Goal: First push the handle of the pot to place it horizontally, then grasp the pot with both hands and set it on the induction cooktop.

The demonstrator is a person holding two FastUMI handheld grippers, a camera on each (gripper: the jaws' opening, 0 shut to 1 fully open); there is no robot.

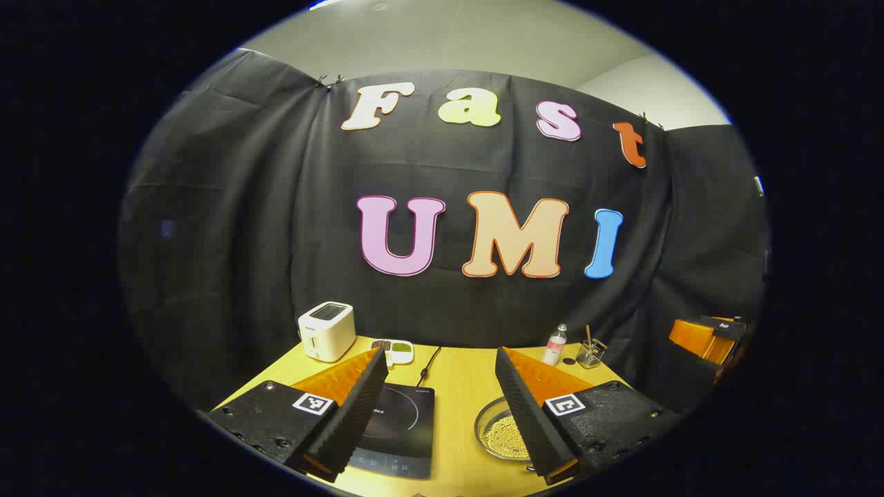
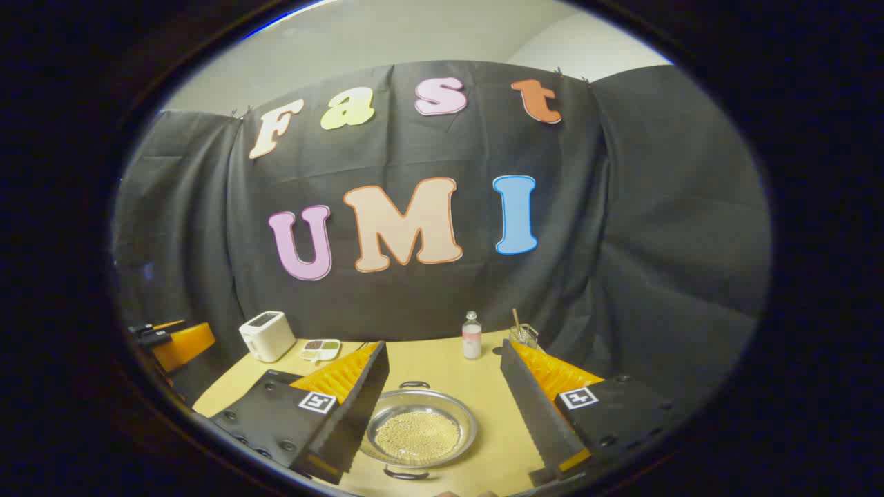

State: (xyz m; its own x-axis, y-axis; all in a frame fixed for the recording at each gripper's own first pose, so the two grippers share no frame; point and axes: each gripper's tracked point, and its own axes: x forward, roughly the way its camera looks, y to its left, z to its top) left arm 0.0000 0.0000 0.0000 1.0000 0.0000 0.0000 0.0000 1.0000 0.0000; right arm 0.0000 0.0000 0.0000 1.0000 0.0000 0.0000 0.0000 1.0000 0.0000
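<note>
A shallow steel pot (image 2: 420, 435) holding pale round beans sits on the yellow table (image 2: 442, 366), between and below my right gripper's (image 2: 445, 345) open fingers. One loop handle (image 2: 414, 384) points away from me and the other (image 2: 406, 473) toward me. In the left gripper view the pot (image 1: 501, 431) lies just right of the black induction cooktop (image 1: 397, 428), partly hidden by my right-hand finger. My left gripper (image 1: 439, 353) hangs open above the cooktop and holds nothing.
A white toaster (image 1: 327, 330), a small two-part dish (image 1: 394, 350), a little bottle (image 1: 554, 345) and a glass jar with a stick (image 1: 590, 352) line the table's back edge. The cooktop's cord (image 1: 428, 366) runs toward the rear. The other gripper (image 2: 176, 342) shows far left.
</note>
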